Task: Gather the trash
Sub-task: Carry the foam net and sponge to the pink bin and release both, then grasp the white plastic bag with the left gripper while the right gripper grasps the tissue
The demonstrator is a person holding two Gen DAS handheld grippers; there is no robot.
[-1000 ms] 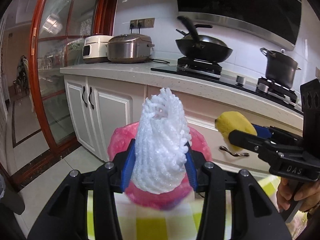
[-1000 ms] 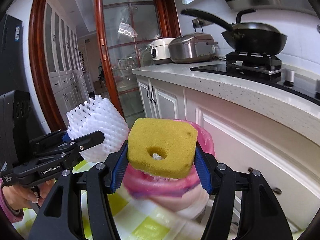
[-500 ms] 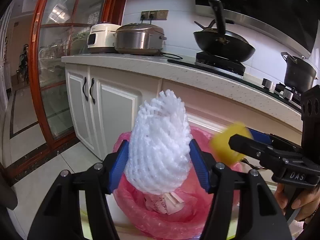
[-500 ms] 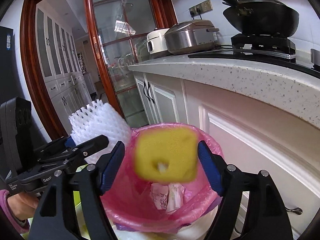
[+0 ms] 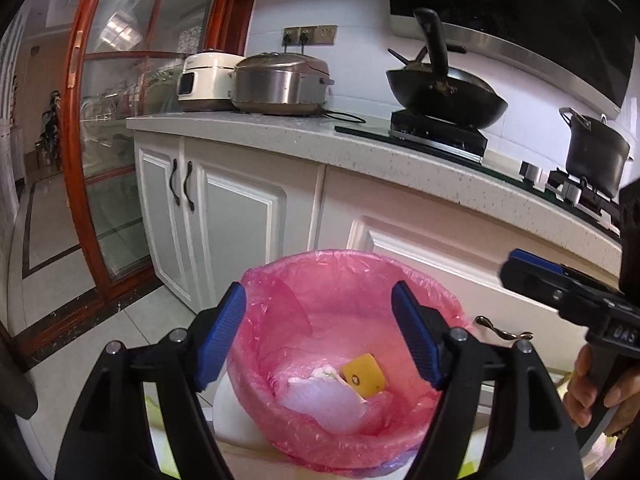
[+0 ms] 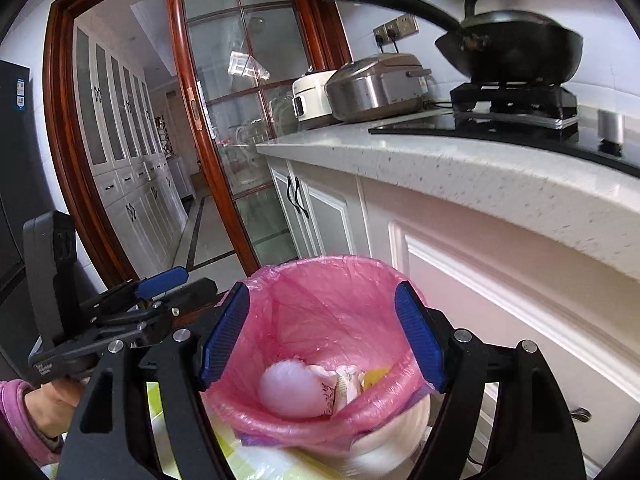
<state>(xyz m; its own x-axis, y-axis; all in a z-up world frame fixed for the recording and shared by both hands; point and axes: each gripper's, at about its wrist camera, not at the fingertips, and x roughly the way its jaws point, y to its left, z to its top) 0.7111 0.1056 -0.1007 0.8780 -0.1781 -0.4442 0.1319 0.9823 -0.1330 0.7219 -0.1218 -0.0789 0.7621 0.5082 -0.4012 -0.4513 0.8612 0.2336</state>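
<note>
**Both pieces down in the pink bag, tools hanging empty over the bin**

Down at the bottom of the pink bin liner (image 5: 352, 280) the trash is lying: the yellow sponge (image 5: 363, 374) is resting on edge against the far side, and the white foam fruit net (image 5: 320, 398) is sitting just beside it, touching it, on top of some crumpled paper wrappers (image 6: 340, 384). Nothing is catching on the rim.

Above the opening the left tool (image 5: 318, 334) is hovering with its blue pads spread wide and nothing between them; its jaws have just been opening. The right tool (image 6: 322, 334) is doing the same job from the other side, pads well apart, empty, its jaws having just been opening too. In the left view the right tool is poking in from the side with a hand (image 5: 596, 392) on its grip; in the right view the left tool is showing at the left edge with a pink sleeve (image 6: 24, 424) behind it.

The white bin (image 6: 392, 436) is standing on a yellow-green checked cloth (image 6: 156, 396), close in front of the white cabinets (image 5: 224, 216), with the worktop (image 5: 360, 152) and the wok (image 5: 444, 96) beyond.

To my eye the release is the step being finished. Doing it well now means keeping both tools spread and drawing them straight up and back, clear of the thin liner, so a pad is not snagging the plastic and tipping the light bin. After that, I'd be looking around for any remaining litter.
</note>
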